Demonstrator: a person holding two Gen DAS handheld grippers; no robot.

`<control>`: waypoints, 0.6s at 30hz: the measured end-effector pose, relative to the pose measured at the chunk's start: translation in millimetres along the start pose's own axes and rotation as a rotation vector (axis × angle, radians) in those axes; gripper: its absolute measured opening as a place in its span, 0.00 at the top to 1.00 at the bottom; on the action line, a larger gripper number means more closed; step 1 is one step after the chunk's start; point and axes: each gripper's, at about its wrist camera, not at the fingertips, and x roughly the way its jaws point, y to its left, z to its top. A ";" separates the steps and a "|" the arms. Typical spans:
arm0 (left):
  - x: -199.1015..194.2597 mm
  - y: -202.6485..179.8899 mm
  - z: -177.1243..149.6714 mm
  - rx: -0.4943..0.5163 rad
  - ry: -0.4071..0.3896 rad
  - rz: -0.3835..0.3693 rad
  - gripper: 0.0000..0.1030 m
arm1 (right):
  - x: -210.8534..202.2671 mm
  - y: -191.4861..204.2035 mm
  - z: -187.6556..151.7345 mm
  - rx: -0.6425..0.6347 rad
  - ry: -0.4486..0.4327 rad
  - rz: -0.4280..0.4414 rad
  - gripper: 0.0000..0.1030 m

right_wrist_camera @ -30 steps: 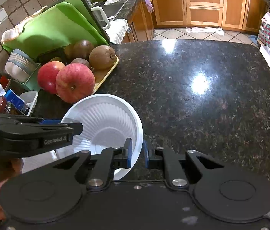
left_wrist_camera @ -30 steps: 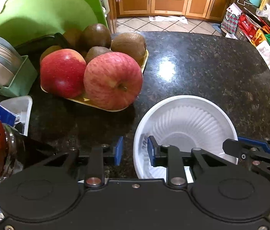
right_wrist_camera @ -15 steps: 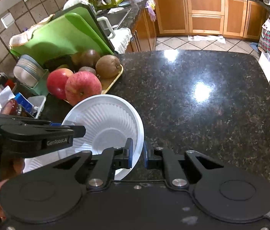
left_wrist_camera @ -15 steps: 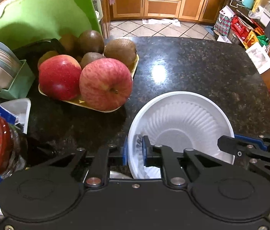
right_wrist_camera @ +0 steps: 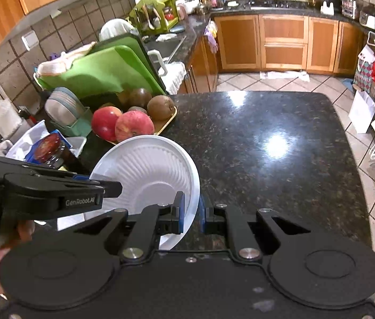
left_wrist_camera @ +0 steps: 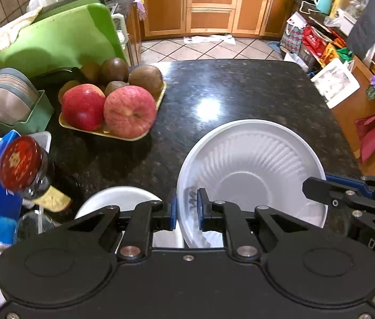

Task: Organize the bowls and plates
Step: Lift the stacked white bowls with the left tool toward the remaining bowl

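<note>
With both grippers pinching opposite rims, the white bowl (left_wrist_camera: 251,170) hangs tilted above the dark counter (left_wrist_camera: 240,93): left gripper (left_wrist_camera: 186,210) clamped on its near-left edge, right gripper (right_wrist_camera: 191,212) on its right edge, sharing the flimsy load. Beyond the bowl sits the fruit tray (left_wrist_camera: 113,133); left of the bowl, a red-lidded jar (left_wrist_camera: 22,164) crowds; another white dish (left_wrist_camera: 118,199) lies below-left.

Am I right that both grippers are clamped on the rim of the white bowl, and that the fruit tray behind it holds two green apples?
Not quite: the apples are red, as the left wrist view shows. The rest holds: the left gripper and right gripper both pinch the rim of the white bowl, with the fruit tray behind it.
</note>
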 end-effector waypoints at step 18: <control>-48.9 -59.8 -69.7 0.117 0.043 -0.119 0.81 | -91.1 -35.9 -83.8 0.041 -0.021 -0.016 0.87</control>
